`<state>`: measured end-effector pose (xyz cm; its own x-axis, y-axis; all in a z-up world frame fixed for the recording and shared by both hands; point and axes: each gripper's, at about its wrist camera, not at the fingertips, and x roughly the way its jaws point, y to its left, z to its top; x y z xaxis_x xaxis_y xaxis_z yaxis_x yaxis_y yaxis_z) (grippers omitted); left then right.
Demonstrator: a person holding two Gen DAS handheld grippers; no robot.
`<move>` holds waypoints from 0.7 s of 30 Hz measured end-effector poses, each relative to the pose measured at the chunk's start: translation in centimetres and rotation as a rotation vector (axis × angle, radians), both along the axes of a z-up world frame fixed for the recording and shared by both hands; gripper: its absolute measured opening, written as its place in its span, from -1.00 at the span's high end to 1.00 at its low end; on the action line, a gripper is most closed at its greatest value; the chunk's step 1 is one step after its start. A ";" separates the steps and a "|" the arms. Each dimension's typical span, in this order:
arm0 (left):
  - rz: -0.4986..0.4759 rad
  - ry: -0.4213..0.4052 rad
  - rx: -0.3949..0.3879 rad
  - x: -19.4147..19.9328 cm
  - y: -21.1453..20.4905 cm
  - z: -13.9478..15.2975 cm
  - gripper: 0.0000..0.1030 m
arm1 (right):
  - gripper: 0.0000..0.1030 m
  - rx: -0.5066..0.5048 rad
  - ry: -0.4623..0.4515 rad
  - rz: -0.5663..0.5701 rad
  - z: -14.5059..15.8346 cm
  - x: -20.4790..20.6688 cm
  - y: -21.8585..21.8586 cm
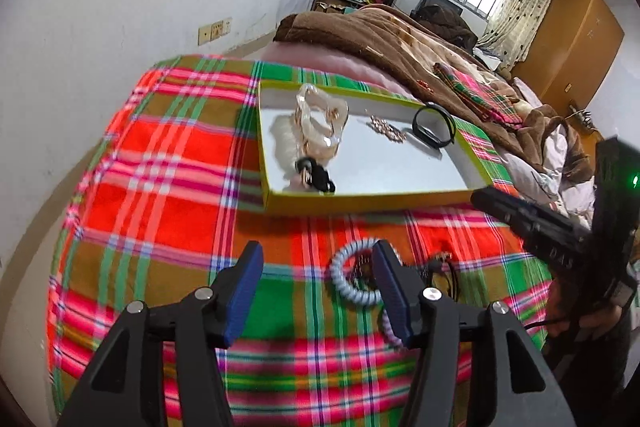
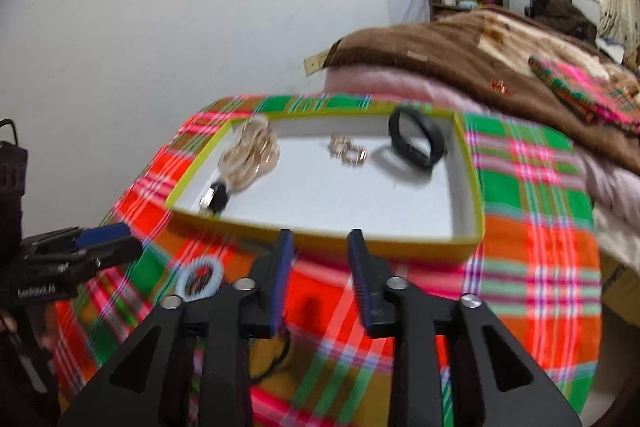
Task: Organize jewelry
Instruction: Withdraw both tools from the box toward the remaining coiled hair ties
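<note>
- Both my left gripper (image 1: 318, 291) and right gripper (image 2: 320, 279) hang spread, holding nothing.
- The pale coil hair tie (image 1: 352, 273) lies on the plaid cloth (image 1: 168, 163), near the tray's (image 1: 372, 201) front edge.
- I risk snagging the black cord (image 1: 444, 273) touching it.

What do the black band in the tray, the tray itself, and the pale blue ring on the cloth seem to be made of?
Black band: probably rubber or silicone; matte, smooth, and its loop stands on edge.
Tray: likely cardboard; thin straight yellow-green walls, plain white inside.
Pale blue ring: probably plastic; a glossy coiled spiral, like a hair tie.
</note>
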<state>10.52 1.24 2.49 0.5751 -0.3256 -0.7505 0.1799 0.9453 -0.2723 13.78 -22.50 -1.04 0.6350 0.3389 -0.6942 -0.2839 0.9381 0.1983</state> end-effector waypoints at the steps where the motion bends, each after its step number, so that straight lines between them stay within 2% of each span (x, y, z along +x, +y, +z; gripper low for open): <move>1: 0.001 0.000 -0.003 -0.3 0.2 -0.1 -0.14 | 0.13 0.003 0.008 0.009 -0.4 -0.5 0.1; 7: -0.004 0.011 -0.004 -1.4 0.9 -0.8 -0.18 | 0.12 0.006 0.032 0.041 -1.9 -2.7 0.8; 11: -0.014 0.026 -0.006 -2.2 1.4 -1.5 -0.18 | 0.12 -0.068 0.032 0.062 -2.8 -3.2 1.7; 21: -0.002 0.043 -0.034 -2.9 2.4 -2.5 -0.18 | 0.12 -0.150 0.034 0.125 -4.1 -3.0 3.5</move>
